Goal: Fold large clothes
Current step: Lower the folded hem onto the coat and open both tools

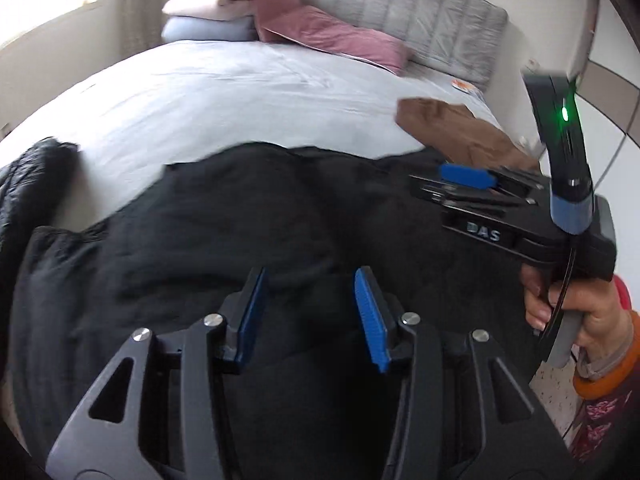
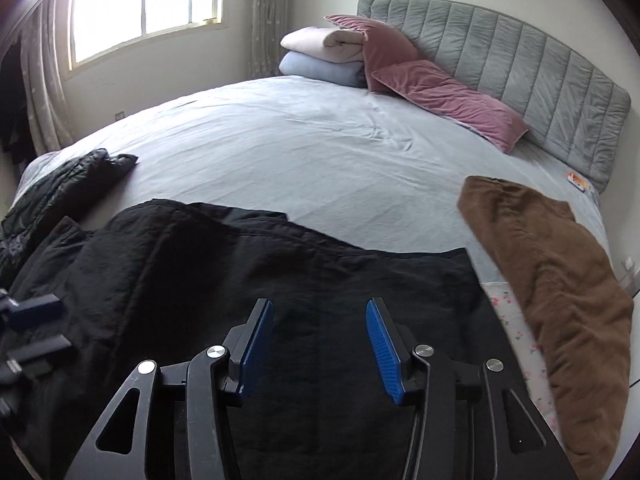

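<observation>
Black garment [image 2: 248,280] lies spread crosswise along bed [image 2: 300,152] edge.

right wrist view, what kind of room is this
Most likely a home bedroom: a wide bed with a padded grey headboard, pink pillows and folded blankets at its head, and a curtained window behind.

The black garment [image 2: 248,264] is matt, crinkled cloth; the brown garment [image 2: 560,280] at 3 o'clock looks soft and napped; the pink pillow [image 2: 448,100] at 1 o'clock has a velvety sheen; the headboard [image 2: 540,64] is quilted grey fabric; the bedsheet [image 2: 300,152] is smooth, lightly creased cloth.
</observation>
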`<state>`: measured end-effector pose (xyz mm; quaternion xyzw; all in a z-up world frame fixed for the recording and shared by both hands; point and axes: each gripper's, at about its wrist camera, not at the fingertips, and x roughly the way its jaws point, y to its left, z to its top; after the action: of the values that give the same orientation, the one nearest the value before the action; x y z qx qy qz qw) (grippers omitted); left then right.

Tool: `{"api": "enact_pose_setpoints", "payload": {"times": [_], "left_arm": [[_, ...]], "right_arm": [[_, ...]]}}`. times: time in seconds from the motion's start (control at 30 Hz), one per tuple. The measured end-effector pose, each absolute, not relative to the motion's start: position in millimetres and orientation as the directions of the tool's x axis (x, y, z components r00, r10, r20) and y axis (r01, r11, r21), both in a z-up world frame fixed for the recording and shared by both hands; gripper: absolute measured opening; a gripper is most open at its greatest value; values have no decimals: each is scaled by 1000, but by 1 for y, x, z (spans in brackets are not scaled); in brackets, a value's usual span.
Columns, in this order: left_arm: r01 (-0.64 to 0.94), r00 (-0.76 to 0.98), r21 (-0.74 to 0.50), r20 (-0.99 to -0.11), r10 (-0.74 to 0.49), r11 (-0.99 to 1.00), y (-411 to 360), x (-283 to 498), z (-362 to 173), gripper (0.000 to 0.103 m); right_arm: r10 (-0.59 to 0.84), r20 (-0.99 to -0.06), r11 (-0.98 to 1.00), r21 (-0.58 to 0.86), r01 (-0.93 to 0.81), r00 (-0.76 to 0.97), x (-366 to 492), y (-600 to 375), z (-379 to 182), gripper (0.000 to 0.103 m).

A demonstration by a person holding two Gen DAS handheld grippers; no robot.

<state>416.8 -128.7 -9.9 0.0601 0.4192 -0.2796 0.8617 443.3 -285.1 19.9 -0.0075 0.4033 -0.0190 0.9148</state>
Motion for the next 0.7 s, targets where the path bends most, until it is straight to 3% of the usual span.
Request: {"api": "enact_pose_setpoints", "payload": {"times": [0.1,0.13,0.17,0.27,0.33,0.43,0.5,0.57,0.6,0.7], "left_arm": [[510,516,-30,-789,-333,860,-144,454,-43,48],[492,519,-38,-789,-328,870,-136,473,-48,55],[457,544,-15,-787,-293,889,-116,497,-52,56],[301,655,247,-755,-12,921,-66,547,-64,57],[182,646,320,-752,133,930,-15,573,-75,59],[49,584,338,-773,248,940,58,590,-87,58],[-48,562,361,-761,324,931,99,590,-86,58],[-80,542,311,-784,303,947,128,586,-84,60],[-109,535,333,-774,338,937,135,581,-80,56],[-79,559,333,-766,319,939,132,561,-63,53]], "right_arm": [[-8,-747,1000,-14,-3,665,458,-275,-4,49],[-27,-755,999,-50,-16,655,467,-273,-14,50],[-59,-765,996,-92,-19,641,476,-274,-25,50],[-114,-784,991,-132,16,610,498,-300,-46,57],[-173,-784,984,-161,74,596,508,-327,-53,60],[-257,-793,967,-209,148,552,513,-377,-60,64],[-297,-799,952,-203,230,523,507,-417,-59,73],[-348,-811,918,-192,348,470,495,-458,-59,73],[-366,-817,903,-196,382,445,486,-472,-55,73],[-342,-812,905,-150,398,473,456,-487,-36,74]]}}
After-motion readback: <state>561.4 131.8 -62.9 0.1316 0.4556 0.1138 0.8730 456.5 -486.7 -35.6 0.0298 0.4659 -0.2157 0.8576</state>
